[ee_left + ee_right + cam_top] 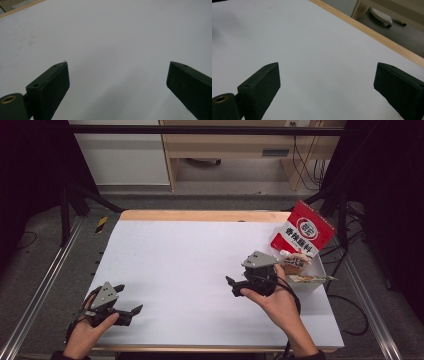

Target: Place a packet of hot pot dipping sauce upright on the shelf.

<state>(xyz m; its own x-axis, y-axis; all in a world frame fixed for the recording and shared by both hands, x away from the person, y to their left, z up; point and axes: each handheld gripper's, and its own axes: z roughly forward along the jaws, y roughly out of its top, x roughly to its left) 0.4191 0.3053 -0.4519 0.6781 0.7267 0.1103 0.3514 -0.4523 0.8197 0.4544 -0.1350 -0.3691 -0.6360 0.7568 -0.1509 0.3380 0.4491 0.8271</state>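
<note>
The right hand [272, 300] and gripper [235, 285] cover the near left part of the white box [312, 284], so its front wall there is hidden. What lies in the box [295, 262] is too small to tell apart; it reads as brown and white packets. The print on the red bag [302, 232] is too small to read. In both gripper views the outer jaw is cut off by the right and bottom edges. In the right gripper view, a pale thing [380, 15] on the floor beyond the table is cut off by furniture and cannot be identified.
</note>
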